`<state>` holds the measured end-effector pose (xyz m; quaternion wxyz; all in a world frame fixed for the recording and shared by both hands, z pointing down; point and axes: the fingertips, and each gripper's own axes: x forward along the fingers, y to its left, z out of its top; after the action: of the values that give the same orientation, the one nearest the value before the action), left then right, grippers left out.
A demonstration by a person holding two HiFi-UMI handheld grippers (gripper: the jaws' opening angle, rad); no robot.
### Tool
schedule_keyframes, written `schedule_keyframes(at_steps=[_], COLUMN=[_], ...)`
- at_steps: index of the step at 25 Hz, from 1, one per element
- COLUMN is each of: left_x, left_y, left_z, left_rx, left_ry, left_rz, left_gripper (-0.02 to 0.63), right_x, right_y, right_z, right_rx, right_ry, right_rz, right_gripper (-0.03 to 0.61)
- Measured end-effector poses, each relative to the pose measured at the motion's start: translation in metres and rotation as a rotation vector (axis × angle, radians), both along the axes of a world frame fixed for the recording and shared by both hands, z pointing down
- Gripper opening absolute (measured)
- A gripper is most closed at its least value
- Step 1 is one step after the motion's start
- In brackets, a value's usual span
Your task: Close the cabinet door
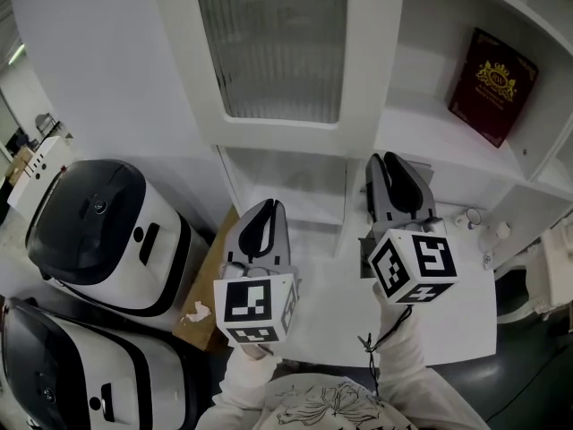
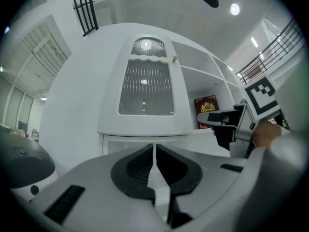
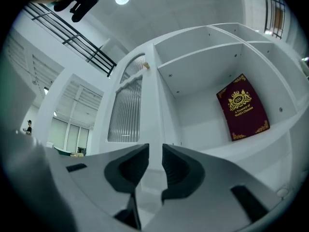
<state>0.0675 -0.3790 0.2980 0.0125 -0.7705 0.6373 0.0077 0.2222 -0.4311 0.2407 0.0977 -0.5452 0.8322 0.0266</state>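
Looking down in the head view, the white cabinet door with its ribbed glass panel (image 1: 269, 47) hangs swung out from the open white shelves (image 1: 421, 128), so closing looks wholly undone. In the left gripper view, the left gripper (image 1: 268, 208) has its jaws all but together, holding nothing. In the right gripper view, the right gripper (image 1: 388, 161) shows a narrow gap, empty, touching nothing.

Gold print on maroon book (image 3: 241, 108): "RW" crest w/ "A Treasury of World's Classics".
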Motion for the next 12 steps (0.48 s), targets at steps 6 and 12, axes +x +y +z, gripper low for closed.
schedule_keyframes(at_steps=[6, 12], left_x=[-0.008, -0.012], left_y=[0.009, 0.015], left_z=[-0.009, -0.017], left_rx=[0.007, 0.009], left_ry=[0.018, 0.018], left_rz=[0.024, 0.064], left_gripper=[0.021, 0.021], right_x=[0.000, -0.001], right_y=[0.019, 0.034], right_z=[0.007, 0.012], right_rx=[-0.030, -0.053], right_ry=[0.013, 0.011], right_rz=[0.035, 0.072], right_gripper=[0.073, 0.058])
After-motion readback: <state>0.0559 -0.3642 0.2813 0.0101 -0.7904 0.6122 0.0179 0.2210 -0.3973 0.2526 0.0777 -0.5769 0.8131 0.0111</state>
